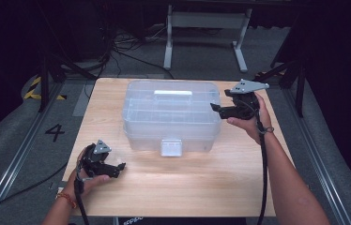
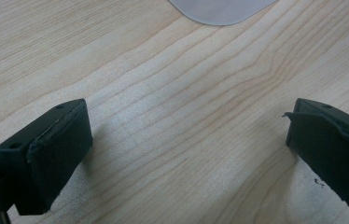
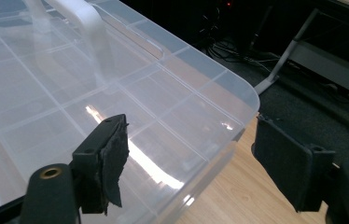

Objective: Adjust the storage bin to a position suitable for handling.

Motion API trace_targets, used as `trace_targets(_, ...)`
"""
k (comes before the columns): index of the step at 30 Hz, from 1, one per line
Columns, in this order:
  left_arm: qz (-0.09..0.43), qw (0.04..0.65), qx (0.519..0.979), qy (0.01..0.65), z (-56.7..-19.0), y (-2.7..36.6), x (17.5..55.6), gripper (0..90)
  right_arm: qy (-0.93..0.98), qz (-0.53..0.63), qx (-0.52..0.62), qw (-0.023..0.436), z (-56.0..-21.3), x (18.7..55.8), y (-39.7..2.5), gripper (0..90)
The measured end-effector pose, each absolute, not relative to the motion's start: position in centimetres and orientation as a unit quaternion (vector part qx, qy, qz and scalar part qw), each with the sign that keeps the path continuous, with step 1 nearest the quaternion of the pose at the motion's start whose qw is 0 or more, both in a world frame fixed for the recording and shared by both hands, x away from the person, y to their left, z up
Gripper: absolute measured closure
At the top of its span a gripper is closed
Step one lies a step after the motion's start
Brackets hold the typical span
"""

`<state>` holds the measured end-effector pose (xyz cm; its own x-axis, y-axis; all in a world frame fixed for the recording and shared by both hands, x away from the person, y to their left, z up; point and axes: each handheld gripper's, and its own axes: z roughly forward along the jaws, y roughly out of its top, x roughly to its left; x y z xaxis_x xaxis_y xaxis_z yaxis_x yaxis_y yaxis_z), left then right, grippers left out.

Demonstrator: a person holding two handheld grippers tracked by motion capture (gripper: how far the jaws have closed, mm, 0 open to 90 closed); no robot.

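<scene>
On a pale wooden table (image 1: 173, 187), a clear plastic storage box (image 1: 171, 115) with a white handle (image 1: 173, 93) and a front latch (image 1: 171, 147) sits closed toward the far side. The right gripper (image 1: 220, 107), jaws spread wide, hovers at the box's right-hand corner, one jaw above the lid. The left gripper (image 1: 119, 166), jaws also wide apart and holding nothing, rests low over bare wood near the table's front left, well apart from the box.

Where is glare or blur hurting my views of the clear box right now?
Right gripper view: bright glare streaks on the clear box lid between the jaws, and its handle is soft. High view: the box looks milky, evenly lit. Left gripper view: sharp wood grain on the table, soft jaw shadows.
</scene>
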<state>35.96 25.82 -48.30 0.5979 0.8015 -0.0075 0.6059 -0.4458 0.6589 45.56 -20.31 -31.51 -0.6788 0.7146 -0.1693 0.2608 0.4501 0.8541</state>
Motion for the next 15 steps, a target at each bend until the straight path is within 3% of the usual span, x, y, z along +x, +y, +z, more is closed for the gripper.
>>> trace_targets(15, 0.155, 0.316, 0.836, 0.421, -48.3, 25.8, 36.0, 0.7, 0.816, 0.431, 0.285, 0.259, -30.8, 46.3, -17.7, 27.6)
